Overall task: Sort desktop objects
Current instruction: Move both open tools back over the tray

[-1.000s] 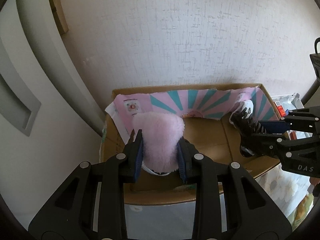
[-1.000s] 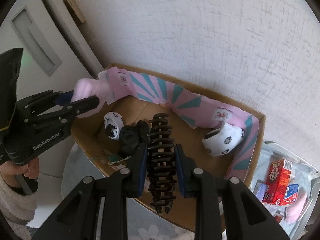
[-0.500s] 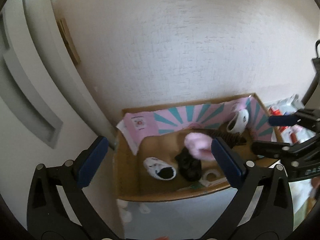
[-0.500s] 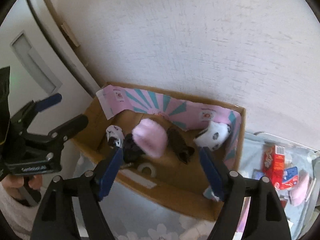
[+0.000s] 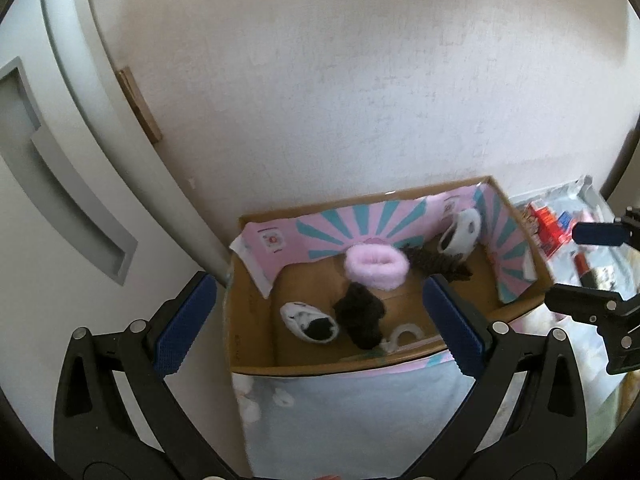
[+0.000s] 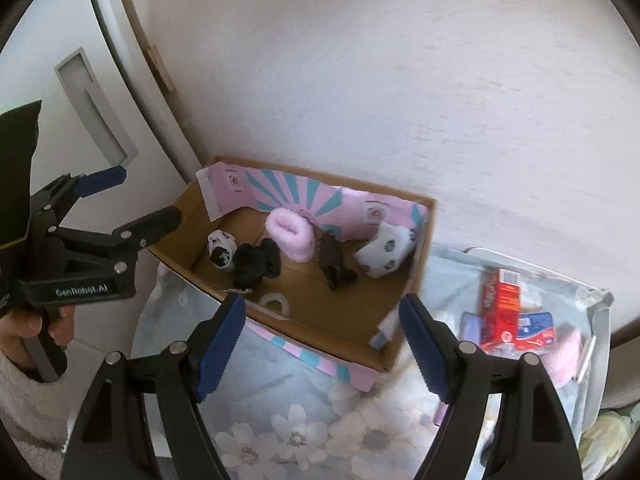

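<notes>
A pink scrunchie (image 5: 377,265) and a dark hair claw (image 5: 437,265) are shown lying inside the cardboard box (image 5: 256,362), near its pink-and-teal lined back wall. Beside them are seen a black scrunchie (image 5: 362,316), a small roll of tape (image 5: 405,335) and two white patterned socks, one at the left (image 5: 310,322) and one propped in the far right corner (image 5: 461,232). The left gripper (image 5: 320,328) and the right gripper (image 6: 322,346) are held above the box's near edge, both with jaws spread wide and nothing gripped. The drop-off step is judged complete; the next move likely calls for a reach toward the tray (image 6: 596,300), where a red carton (image 6: 500,308), a blue packet (image 6: 534,326) and a pink fluffy item (image 6: 564,354) are kept.
</notes>
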The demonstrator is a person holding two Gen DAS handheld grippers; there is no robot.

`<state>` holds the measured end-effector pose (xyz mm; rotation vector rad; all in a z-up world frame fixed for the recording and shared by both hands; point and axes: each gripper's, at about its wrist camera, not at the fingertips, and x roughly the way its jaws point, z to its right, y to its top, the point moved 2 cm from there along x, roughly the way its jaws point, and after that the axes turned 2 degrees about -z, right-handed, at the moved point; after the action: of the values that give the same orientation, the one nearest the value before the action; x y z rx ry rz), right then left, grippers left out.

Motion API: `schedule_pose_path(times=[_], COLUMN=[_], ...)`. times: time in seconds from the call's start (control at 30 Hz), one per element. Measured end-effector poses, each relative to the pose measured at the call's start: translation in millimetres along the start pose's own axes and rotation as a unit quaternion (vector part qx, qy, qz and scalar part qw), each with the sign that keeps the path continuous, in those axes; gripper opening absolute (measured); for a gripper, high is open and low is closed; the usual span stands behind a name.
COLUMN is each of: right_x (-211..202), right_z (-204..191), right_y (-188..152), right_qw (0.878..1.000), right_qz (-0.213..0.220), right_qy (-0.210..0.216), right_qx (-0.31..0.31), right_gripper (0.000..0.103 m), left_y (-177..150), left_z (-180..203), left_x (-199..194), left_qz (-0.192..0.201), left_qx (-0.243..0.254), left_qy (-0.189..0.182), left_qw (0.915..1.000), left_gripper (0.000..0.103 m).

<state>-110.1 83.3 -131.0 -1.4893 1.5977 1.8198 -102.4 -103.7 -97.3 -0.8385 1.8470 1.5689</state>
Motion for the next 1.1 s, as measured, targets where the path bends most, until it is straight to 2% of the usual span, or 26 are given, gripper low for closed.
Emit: schedule_pose_path(times=[0.1, 0.3, 0.43, 0.5, 0.73, 0.9, 1.1], right_x=[-19.9, -77.7, -104.8, -115.2, -117.2, -89.4, -51.2], right_z=[13.7, 71.7, 113.7, 132.4, 185.8, 205.8, 229.9], right_y=[-5.3, -33.0, -60.8, -76.1, -133.3, -160.9, -171.5], right_qw=[1.000, 0.998, 0.993, 0.992, 0.993, 0.992, 0.989], right_qz=[0.012, 0.032, 0.020, 0.012, -0.040, -0.064, -0.090], right_qy=[-0.004, -0.053, -0.115, -0.125, -0.107, -0.067, -0.044], right_qx=[0.003, 0.003, -0.010, -0.013, -0.040, -0.080, -0.106], right_gripper=[0.075, 0.075, 0.075, 0.075, 0.075, 0.075, 0.075], left_y=[3.5, 12.7, 22.4, 27.6, 45.2, 56.0, 65.7], left_z=[8.4, 41.3, 69.9, 87.3, 167.2, 216.9, 273.0], left_x=[-8.8, -27.0, -35.7, -39.5, -40.6, -17.4, 34.9], left_qz=[0.002, 0.016, 0.022, 0.027, 0.028, -0.001, -0.038], left_qx=[-0.011, 0.008, 0.018, 0.027, 0.075, 0.066, 0.076], left_qy=[-0.012, -0.014, -0.035, -0.049, -0.088, -0.140, -0.123], left_qw=[0.9999, 0.9997, 0.9990, 0.9981, 0.9929, 0.9879, 0.9887], left_gripper=[0.103, 0.103, 0.103, 0.103, 0.103, 0.103, 0.103])
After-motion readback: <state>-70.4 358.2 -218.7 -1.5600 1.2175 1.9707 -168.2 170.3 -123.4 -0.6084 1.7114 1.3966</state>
